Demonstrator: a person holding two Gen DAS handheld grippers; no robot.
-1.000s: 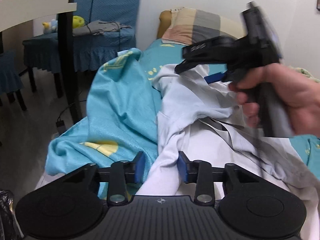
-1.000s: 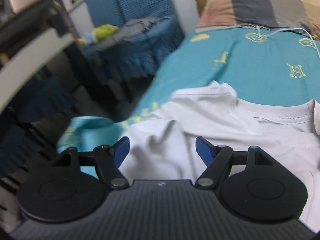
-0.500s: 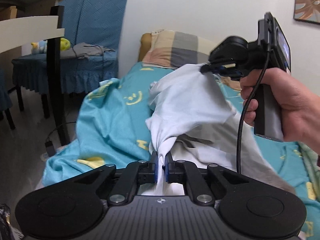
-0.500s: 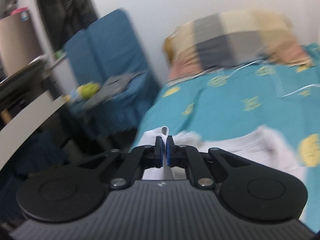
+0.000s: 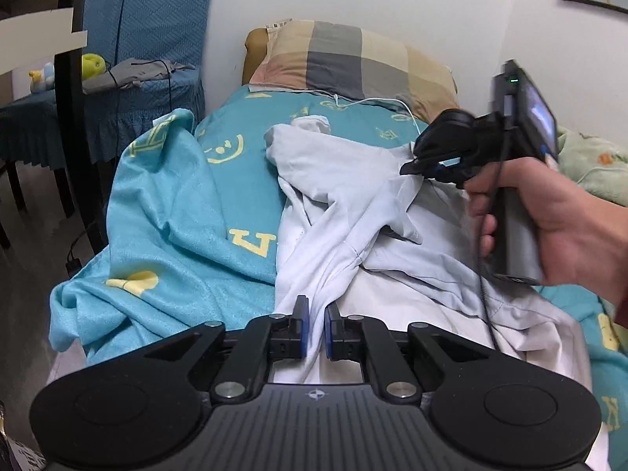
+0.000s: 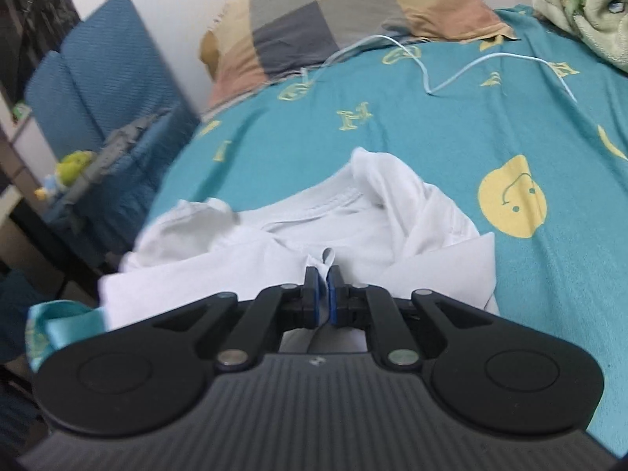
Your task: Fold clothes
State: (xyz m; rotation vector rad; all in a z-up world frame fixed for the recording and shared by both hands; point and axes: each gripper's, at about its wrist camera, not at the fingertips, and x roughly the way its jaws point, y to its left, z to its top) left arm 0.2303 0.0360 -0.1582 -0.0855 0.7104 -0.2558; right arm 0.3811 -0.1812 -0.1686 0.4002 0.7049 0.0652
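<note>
Even, soft indoor light, no glare. Fisheye bending at edges. Right wrist view motion-blurred at the chair (image 6: 98,90); left view sharper.

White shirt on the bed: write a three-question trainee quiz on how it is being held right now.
1. True or false: the left gripper is shut on the white shirt.
2. What does the right gripper pinch? A) the checked pillow B) a fold of the white shirt C) the white cable
3. Fill in: the shirt lies on a teal bedsheet printed with yellow letters and ____ faces.

Key: 1 true; 2 B; 3 smiley.
</note>
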